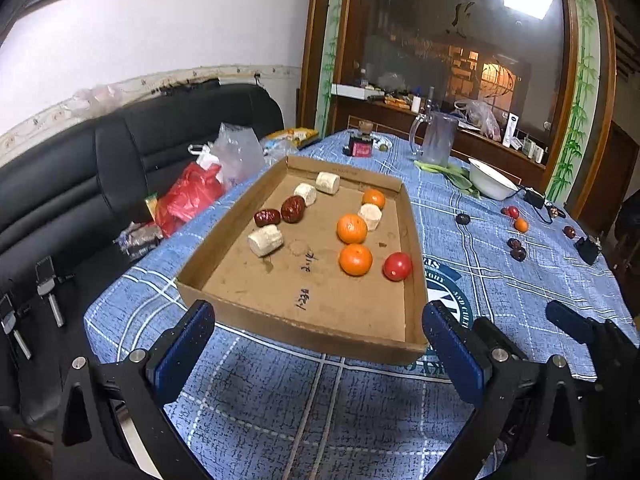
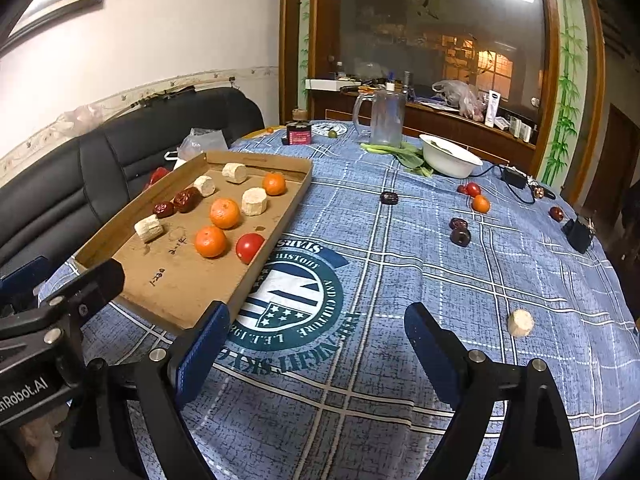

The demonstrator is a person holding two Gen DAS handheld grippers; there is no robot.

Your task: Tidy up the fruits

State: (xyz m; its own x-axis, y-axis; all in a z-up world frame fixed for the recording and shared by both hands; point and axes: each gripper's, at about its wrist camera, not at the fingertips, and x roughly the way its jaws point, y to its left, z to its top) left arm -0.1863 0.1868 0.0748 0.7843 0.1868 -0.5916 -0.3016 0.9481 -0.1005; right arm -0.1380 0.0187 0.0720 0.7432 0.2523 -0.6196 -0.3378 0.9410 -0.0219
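Note:
A shallow cardboard tray (image 1: 248, 320) (image 2: 188, 312) sits on the blue checked tablecloth. It holds three oranges (image 1: 355, 260) (image 2: 211, 242), a red tomato (image 1: 397, 266) (image 2: 249, 247), two dark red dates (image 1: 293, 209) (image 2: 186, 199) and several pale root pieces (image 1: 265, 241) (image 2: 149, 229). Loose on the cloth to the right lie dark dates (image 2: 460, 236), a small orange (image 2: 480, 204), a small tomato (image 2: 473, 189) and one pale piece (image 2: 521, 323). My left gripper (image 1: 320, 348) is open and empty before the tray's near edge. My right gripper (image 2: 316, 344) is open and empty over the cloth's emblem.
A white bowl (image 2: 452, 168), green leaves (image 2: 404, 154), a glass mug (image 2: 386, 118) and a small jar (image 2: 299, 134) stand at the table's far side. A black charger and cable (image 2: 516, 178) lie far right. A black sofa (image 1: 80, 184) with bags is left.

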